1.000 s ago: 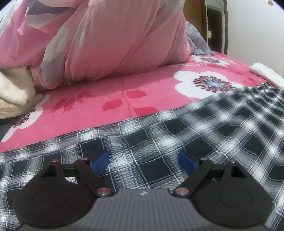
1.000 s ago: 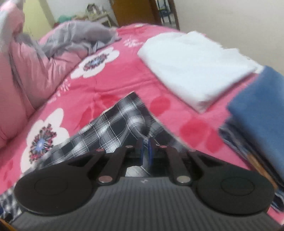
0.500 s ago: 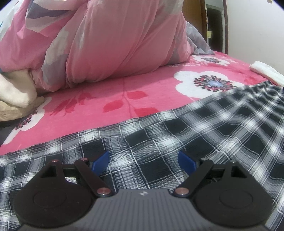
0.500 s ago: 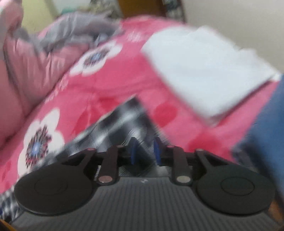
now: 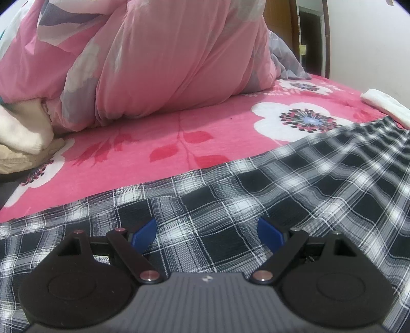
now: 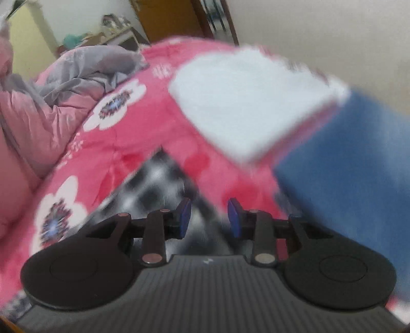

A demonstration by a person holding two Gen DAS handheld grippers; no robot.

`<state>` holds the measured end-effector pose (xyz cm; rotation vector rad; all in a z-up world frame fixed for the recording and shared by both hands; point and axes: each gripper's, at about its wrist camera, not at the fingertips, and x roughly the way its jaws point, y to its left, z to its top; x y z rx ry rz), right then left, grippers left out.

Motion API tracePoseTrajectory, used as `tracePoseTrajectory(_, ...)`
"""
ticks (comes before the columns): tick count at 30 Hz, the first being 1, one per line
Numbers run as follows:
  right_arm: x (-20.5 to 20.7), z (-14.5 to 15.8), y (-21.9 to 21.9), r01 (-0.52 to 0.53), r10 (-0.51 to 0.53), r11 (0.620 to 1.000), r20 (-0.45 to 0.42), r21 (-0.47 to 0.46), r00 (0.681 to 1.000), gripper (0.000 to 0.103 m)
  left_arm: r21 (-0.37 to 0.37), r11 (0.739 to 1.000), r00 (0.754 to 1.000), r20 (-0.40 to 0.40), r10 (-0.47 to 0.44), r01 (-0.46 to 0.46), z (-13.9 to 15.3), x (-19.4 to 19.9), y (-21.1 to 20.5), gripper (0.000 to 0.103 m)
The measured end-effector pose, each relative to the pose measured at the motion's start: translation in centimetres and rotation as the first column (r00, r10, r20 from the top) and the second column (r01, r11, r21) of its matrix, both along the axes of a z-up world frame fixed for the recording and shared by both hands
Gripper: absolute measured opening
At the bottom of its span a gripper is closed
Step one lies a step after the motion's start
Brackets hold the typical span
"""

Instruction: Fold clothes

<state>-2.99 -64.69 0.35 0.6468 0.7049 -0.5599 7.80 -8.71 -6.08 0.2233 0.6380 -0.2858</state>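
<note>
Plaid garment (image 5: 269,194), black-and-white checked, lies spread flat across a pink flowered bedspread (image 5: 159,143), filling the lower half of the left wrist view. The left gripper (image 5: 207,234) hangs just above the cloth with its blue pads set wide apart and nothing between them but the fabric beneath. Behind the garment, a bunched pink quilt (image 5: 159,59) rises against the head of the bed, with cream-coloured bedding (image 5: 23,128) at its left and the edge of a white folded item (image 5: 384,107) at far right.

The right wrist view, heavily blurred, shows what the other does not: a pointed corner of the plaid garment (image 6: 159,184) running under the right gripper (image 6: 209,217), whose jaws are opening, the pads clear of the cloth. Beyond it lie a folded white cloth (image 6: 246,102) and, to its right, a folded blue cloth (image 6: 358,166), both on the bedspread (image 6: 128,143). A crumpled grey sheet (image 6: 89,66) sits farther back, near a wooden door (image 6: 169,18).
</note>
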Motion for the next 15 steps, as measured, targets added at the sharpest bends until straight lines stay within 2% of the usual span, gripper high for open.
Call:
tracePoseTrajectory(2,-1.6,-1.1,0.1,0.019,-0.019,0.997,-0.006,0.075,1.0,0.031,0.002,1.0,1.0,0.0,0.001,-0.001,0.0,0.0,0.0,0.088)
tracePoseTrajectory(5,-2.1,-2.6,0.1,0.044,-0.045,0.994,0.001,0.103,0.999,0.031,0.012,1.0,1.0,0.005,0.001,-0.001,0.0,-0.1,-0.2,0.088)
tracePoseTrajectory(8,-1.7,-3.5,0.1,0.023,-0.023,0.993,-0.001,0.116,1.0,0.031,0.017,1.0,1.0,0.008,0.004,-0.004,0.0,-0.1,-0.2,0.088)
tracePoseTrajectory(9,-1.5,-3.5,0.3,0.004,-0.004,0.995,-0.007,0.103,1.0,0.031,0.018,1.0,1.0,0.008,0.006,-0.006,0.0,-0.2,-0.3,0.089)
tracePoseTrajectory(10,-1.3,-3.6,0.6,-0.014,0.016,0.996,-0.013,0.09,1.0,0.025,0.02,1.0,1.0,0.01,0.007,-0.007,0.0,-0.2,-0.3,0.089)
tracePoseTrajectory(11,-1.0,-3.4,0.8,-0.031,0.032,0.997,-0.017,0.065,0.999,0.004,0.021,1.0,1.0,0.011,0.008,-0.008,0.0,-0.2,-0.3,0.089)
tracePoseTrajectory(13,-1.1,-2.6,1.8,-0.063,0.063,0.998,-0.014,-0.006,0.998,0.0,0.024,1.0,1.0,0.013,0.008,-0.008,0.0,-0.3,-0.3,0.089)
tracePoseTrajectory(15,-0.7,-1.5,4.4,-0.148,0.143,0.979,-0.043,-0.143,0.989,0.0,0.026,1.0,1.0,0.015,0.008,-0.009,0.0,-0.3,-0.4,0.089)
